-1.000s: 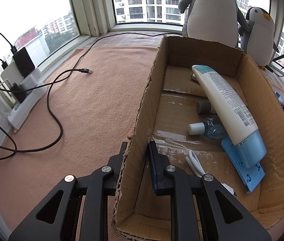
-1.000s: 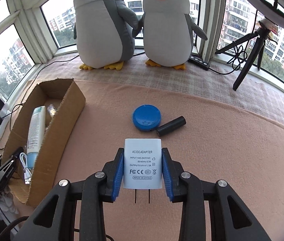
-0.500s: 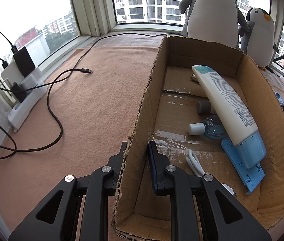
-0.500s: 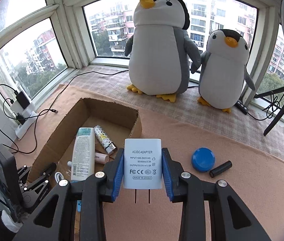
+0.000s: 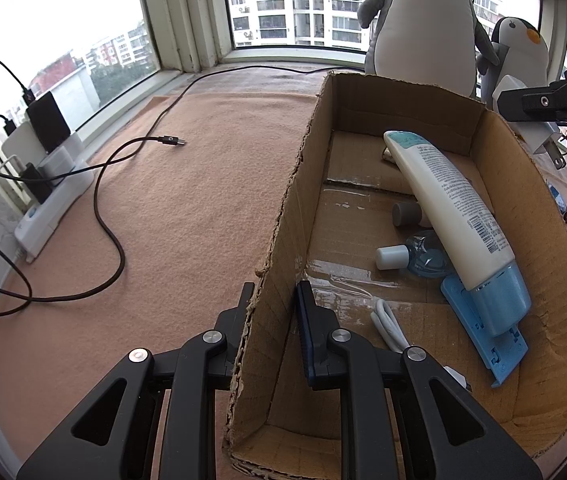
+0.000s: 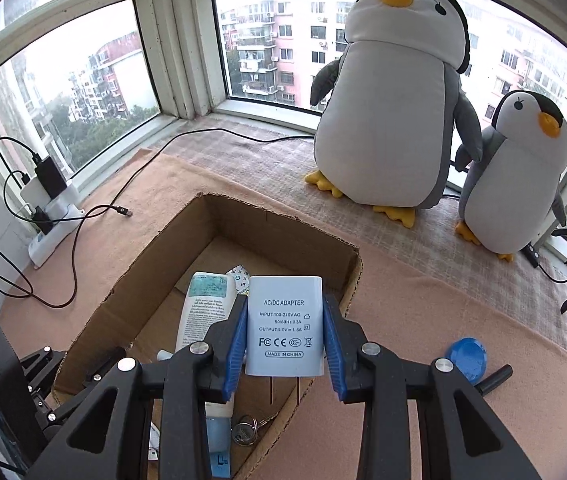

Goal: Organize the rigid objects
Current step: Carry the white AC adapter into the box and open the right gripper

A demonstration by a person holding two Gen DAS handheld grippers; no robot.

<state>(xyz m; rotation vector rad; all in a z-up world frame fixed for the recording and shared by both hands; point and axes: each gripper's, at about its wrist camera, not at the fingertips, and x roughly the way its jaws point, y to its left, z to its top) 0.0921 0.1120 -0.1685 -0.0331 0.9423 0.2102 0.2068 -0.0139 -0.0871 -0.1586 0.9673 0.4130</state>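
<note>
Lotion tube (image 5: 449, 208) in cardboard box (image 5: 283, 216), cable (image 5: 99, 184) left, penguins (image 6: 391, 96) behind.

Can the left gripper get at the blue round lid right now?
Probably not: the left gripper is clamped on the cardboard box wall, and the blue round lid lies beyond the box's far side.

White charger (image 6: 284, 326) reads "AC/DC ADAPTER", "INPUT:100-240V AC", "MADE IN CHINA" (plus FC, CE marks).

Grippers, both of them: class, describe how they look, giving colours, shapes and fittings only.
The left gripper and the right gripper look alike: black angular plastic arms with triangular cut-outs, round silver screws at the joints, and flat blue ribbed pads lining the jaws. No cables, sleeves or printed markings show on either.
</note>
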